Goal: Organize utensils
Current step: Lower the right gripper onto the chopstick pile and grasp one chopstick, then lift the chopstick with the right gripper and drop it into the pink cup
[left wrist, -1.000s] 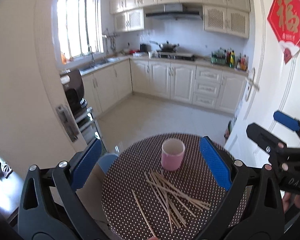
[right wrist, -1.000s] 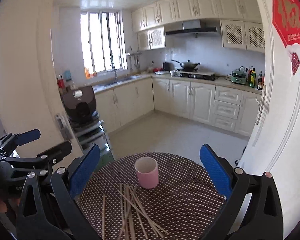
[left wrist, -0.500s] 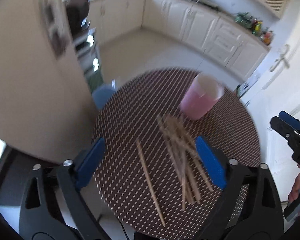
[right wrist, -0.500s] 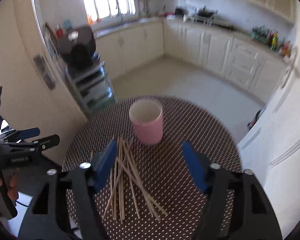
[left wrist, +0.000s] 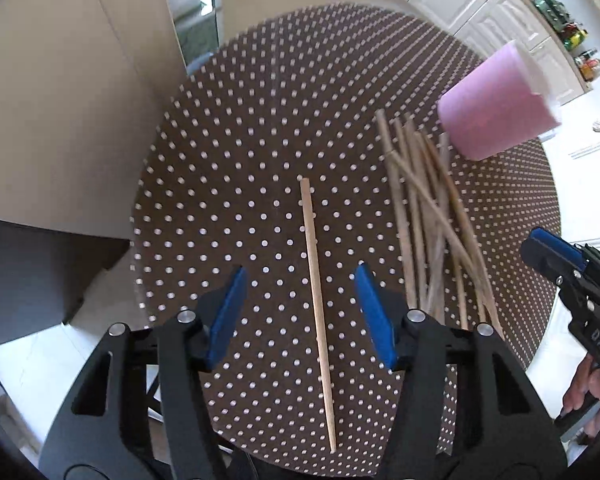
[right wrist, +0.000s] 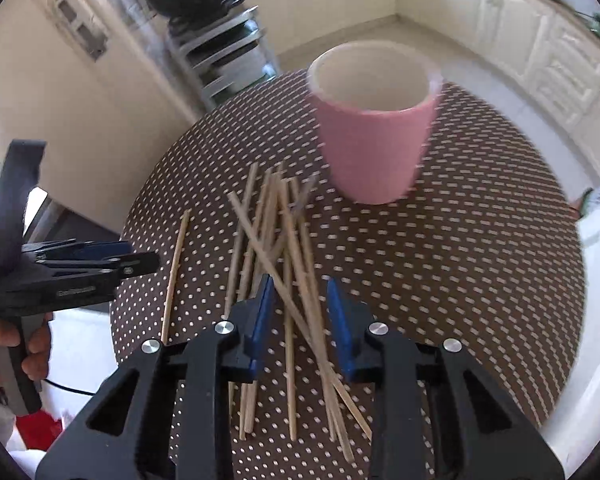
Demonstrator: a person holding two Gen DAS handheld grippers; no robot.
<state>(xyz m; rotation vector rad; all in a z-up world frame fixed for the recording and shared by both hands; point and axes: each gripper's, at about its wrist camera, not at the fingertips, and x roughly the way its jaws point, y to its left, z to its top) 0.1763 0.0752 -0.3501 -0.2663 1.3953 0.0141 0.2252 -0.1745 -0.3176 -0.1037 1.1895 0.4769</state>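
Between the spread fingers of the left gripper (left wrist: 300, 312) lies a lone chopstick (left wrist: 316, 308); the right gripper (right wrist: 300, 320), also spread, straddles the chopstick pile (right wrist: 284, 264) before the pink cup (right wrist: 374, 144).

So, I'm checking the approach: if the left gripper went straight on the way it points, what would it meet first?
Probably the single wooden chopstick lying apart from the chopstick pile: the open left gripper straddles it, above the brown dotted round table. Height is unclear.
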